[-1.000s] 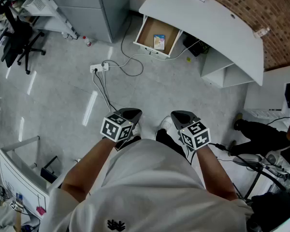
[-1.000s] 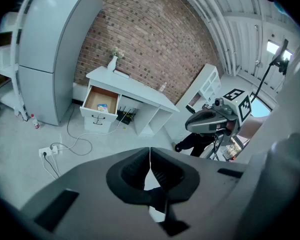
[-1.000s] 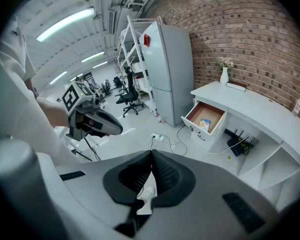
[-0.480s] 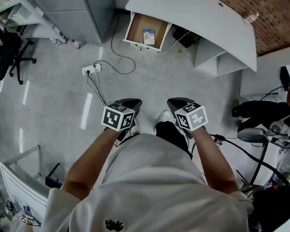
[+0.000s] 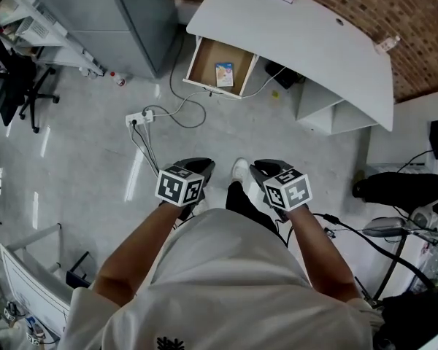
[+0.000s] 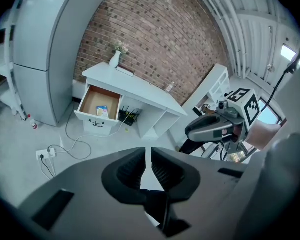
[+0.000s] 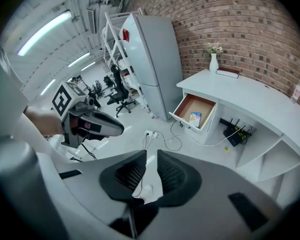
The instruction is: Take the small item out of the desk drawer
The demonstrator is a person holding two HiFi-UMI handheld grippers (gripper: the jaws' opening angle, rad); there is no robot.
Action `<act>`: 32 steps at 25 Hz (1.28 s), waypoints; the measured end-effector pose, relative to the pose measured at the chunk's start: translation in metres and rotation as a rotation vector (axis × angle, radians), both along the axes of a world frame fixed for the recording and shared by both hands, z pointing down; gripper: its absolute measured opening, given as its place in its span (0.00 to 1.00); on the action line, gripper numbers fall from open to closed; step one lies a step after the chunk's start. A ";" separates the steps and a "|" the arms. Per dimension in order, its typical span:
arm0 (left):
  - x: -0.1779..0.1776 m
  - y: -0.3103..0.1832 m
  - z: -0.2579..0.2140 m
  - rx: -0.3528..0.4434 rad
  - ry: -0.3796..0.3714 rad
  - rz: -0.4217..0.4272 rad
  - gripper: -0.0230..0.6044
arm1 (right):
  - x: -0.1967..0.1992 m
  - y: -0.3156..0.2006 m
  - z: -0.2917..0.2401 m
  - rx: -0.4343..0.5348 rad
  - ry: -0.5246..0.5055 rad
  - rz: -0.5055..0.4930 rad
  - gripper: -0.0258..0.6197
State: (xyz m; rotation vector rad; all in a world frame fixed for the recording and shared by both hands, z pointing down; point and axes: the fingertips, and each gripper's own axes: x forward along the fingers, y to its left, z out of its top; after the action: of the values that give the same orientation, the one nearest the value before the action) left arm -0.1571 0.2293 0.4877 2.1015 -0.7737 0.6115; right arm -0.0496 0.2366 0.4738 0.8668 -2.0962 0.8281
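The left tongs are clenched empty; the right tongs have just been opened, nothing between. Well ahead of both, the drawer is open and the small item is not yet taken.

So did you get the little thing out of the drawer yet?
Not yet. Done: the drawer is open. In hand: nothing. The left gripper is shut and empty; the right gripper is empty too, its jaws having just been opening. Left: reach the small item inside and lift it out.
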 end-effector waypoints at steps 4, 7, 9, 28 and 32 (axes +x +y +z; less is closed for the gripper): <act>0.037 -0.055 0.003 -0.024 -0.024 -0.051 0.26 | 0.039 -0.059 0.002 0.004 -0.034 -0.043 0.22; 0.062 -0.099 0.008 -0.023 -0.067 -0.082 0.28 | 0.068 -0.100 0.006 0.010 -0.051 -0.064 0.22; 0.077 -0.124 0.015 -0.023 -0.097 -0.107 0.29 | 0.085 -0.123 0.010 0.013 -0.049 -0.085 0.22; 0.119 -0.351 0.137 -0.100 -0.201 -0.220 0.48 | 0.157 -0.239 0.078 -0.093 -0.071 0.010 0.28; 0.116 -0.408 0.179 -0.124 -0.221 -0.227 0.51 | 0.155 -0.266 0.090 -0.148 -0.055 0.050 0.28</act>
State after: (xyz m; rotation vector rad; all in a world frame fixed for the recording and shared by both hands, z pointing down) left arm -0.0409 -0.1787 0.6667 1.8214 -1.0536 0.7540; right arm 0.1055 -0.0299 0.5633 0.8280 -2.0375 1.0304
